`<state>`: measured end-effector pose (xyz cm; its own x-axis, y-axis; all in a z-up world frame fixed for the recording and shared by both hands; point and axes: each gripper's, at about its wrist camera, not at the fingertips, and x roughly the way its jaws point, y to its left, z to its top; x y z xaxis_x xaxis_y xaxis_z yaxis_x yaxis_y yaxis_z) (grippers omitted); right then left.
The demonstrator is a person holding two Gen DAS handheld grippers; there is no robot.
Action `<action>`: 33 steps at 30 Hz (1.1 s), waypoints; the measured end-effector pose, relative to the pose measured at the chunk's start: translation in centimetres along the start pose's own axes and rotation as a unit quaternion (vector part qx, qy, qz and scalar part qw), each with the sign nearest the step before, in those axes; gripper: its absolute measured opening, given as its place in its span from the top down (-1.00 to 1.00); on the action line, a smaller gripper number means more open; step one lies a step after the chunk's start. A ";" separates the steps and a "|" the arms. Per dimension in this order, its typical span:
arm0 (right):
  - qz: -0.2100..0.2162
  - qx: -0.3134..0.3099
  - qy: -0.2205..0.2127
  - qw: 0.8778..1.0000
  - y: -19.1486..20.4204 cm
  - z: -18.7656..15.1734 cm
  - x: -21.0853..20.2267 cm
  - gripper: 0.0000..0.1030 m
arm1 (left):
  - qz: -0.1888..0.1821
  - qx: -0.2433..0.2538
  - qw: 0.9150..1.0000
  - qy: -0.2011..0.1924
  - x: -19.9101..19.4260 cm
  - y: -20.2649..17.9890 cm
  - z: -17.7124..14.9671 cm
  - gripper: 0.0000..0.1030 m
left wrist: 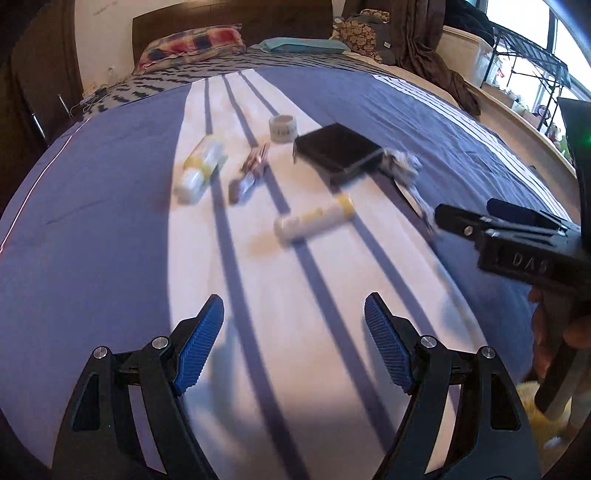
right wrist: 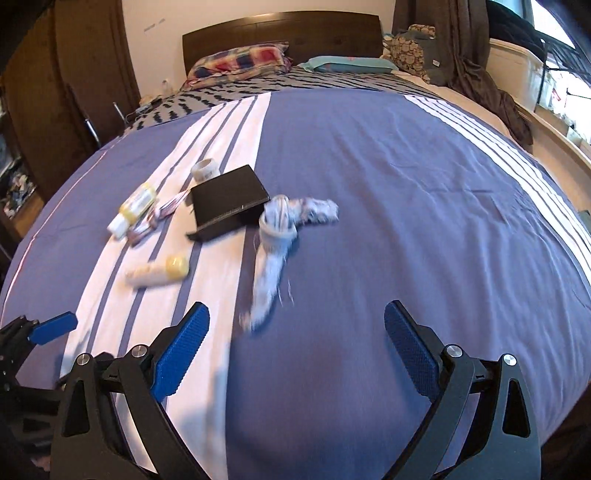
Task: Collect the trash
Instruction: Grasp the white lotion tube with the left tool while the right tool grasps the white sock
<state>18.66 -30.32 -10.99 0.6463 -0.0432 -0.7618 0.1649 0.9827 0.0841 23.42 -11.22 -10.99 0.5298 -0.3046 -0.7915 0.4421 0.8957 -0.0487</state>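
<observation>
Several items lie on the striped bed cover (left wrist: pixel 110 229): a white-and-yellow bottle (left wrist: pixel 312 220) (right wrist: pixel 159 275), a second such bottle (left wrist: pixel 199 168) (right wrist: pixel 133 210), a crumpled wrapper (left wrist: pixel 249 171) (right wrist: pixel 155 216), a small white tape roll (left wrist: pixel 283 128) (right wrist: pixel 205 170), a black box (left wrist: pixel 338 151) (right wrist: pixel 229 201) and a whitish cloth strip (right wrist: pixel 277 240) (left wrist: pixel 402 166). My left gripper (left wrist: pixel 293 343) is open and empty, short of the near bottle. My right gripper (right wrist: pixel 295 350) is open and empty, just short of the cloth strip's near end; it also shows in the left wrist view (left wrist: pixel 469 218).
Pillows (right wrist: pixel 240 61) and a dark wooden headboard (right wrist: pixel 280 31) stand at the far end of the bed. A brown cloth (right wrist: pixel 491 88) hangs at the far right by a window shelf (right wrist: pixel 554 122). A wardrobe (right wrist: pixel 62 92) stands at the left.
</observation>
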 end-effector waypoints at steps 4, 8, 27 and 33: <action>0.007 0.019 0.023 1.000 -0.3 1.8 3.1 -0.59 | -0.002 0.000 1.000 0.001 2.4 -0.2 2.0 -0.44; -0.005 0.020 0.022 1.000 -0.1 3.1 4.8 -0.38 | -0.002 0.012 1.000 0.002 4.2 -0.6 3.4 -0.42; 0.009 0.016 0.020 1.000 -0.3 2.2 3.6 0.64 | -0.022 0.011 1.000 0.006 4.7 -0.6 3.5 0.65; 0.027 -0.004 0.002 1.000 0.8 -0.5 -0.8 0.64 | -0.027 0.003 1.000 0.007 1.5 -0.4 0.8 0.65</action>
<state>17.92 -29.39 -10.67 0.6507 0.0099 -0.7592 0.1238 0.9851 0.1190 24.61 -12.29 -11.65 0.4940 -0.3481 -0.7968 0.4740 0.8760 -0.0889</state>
